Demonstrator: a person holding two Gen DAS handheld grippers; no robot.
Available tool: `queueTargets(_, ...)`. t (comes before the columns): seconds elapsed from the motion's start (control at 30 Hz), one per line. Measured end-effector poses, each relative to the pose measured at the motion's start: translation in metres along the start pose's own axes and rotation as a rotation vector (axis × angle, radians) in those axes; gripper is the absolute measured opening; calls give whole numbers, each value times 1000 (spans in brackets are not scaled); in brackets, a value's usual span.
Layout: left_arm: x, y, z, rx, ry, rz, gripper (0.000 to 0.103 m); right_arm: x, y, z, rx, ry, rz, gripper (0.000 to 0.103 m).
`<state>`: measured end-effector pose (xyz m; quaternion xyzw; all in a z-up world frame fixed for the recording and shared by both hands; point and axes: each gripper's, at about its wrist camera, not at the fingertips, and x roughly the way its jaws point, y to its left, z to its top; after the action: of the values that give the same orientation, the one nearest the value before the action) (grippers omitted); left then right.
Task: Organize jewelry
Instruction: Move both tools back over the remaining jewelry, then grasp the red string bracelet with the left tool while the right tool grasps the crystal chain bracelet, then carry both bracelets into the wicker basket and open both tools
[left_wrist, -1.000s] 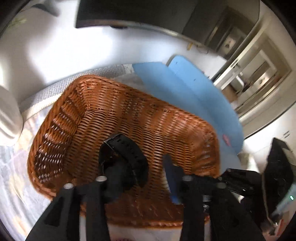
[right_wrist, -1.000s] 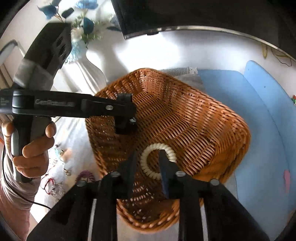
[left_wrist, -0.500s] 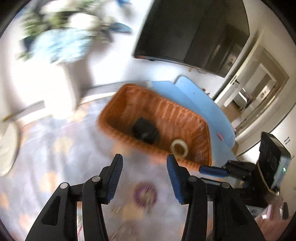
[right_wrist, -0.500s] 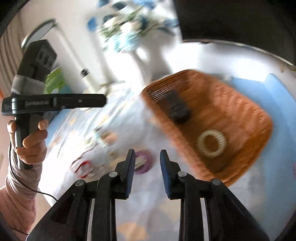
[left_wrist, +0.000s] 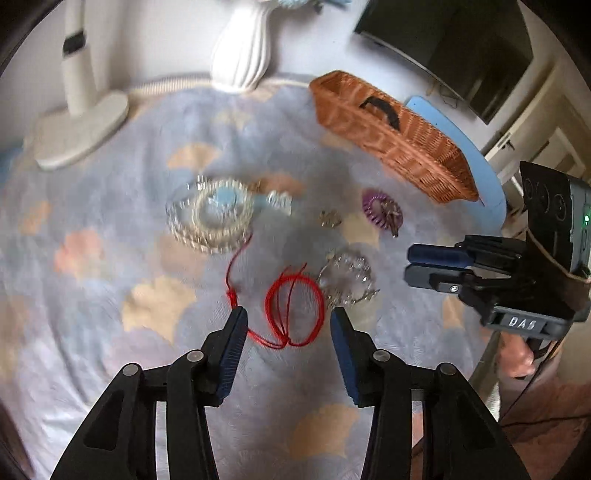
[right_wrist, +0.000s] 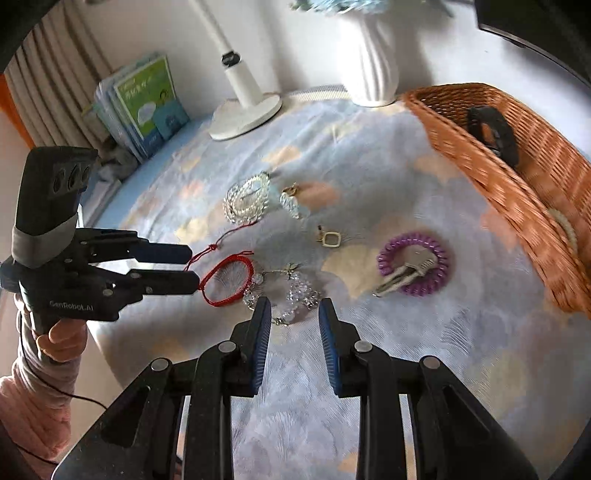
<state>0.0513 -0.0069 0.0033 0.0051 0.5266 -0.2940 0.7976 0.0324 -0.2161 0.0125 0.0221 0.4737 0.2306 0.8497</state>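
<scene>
The thin red cord bracelet (left_wrist: 293, 314) lies loose on the pastel quilted bed cover (left_wrist: 110, 221), well short of the brown wicker basket (left_wrist: 391, 136). The left tongs (left_wrist: 288, 325) straddle it, empty and closing. The right tongs (right_wrist: 293, 317), narrow and empty, hover by the clear bead bracelet (right_wrist: 291, 291) touching it. Risk: the cord's tail snags those beads and drags them along.
</scene>
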Motion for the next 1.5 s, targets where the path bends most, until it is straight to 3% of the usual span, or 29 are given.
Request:
queueTargets(0.2,21,-7,-9,3,-8,90,40,19,7,9,-59,31,-50,30)
queueTargets(0.37,21,-9,-10,22,-36,178,16,41,12,16,-113,57,-103,29)
queueTargets(0.47,19,-10,-16,40,-50,211,8,44,18,14,-160,44,-139,29)
queueTargets(0.57,17,-7,-17,39,-50,198,8,47,28,10,-218,32,-194,27)
queueTargets(0.63,14,-7,-22,37,-48,196,8,48,32,8,-239,30,-195,16)
queueTargets(0.77,13,-11,-27,41,-34,202,17,46,39,3,-270,26,-212,11)
queueTargets(0.9,15,-21,-33,72,-39,249,17,38,41,-6,-261,33,-181,10)
queueTargets(0.93,15,-22,-33,73,-38,256,13,35,40,-9,-252,32,-174,10)
queueTargets(0.97,15,-22,-33,74,-39,257,6,31,40,-11,-244,28,-168,10)
queueTargets(1.07,14,-23,-33,76,-44,248,6,11,33,-14,-209,5,-144,10)
queueTargets(1.3,-27,-38,-19,81,-164,121,6,-50,15,-11,-147,-94,-129,10)
queueTargets(1.5,-50,-71,10,155,-229,102,6,-104,-9,-3,-91,-192,-186,11)
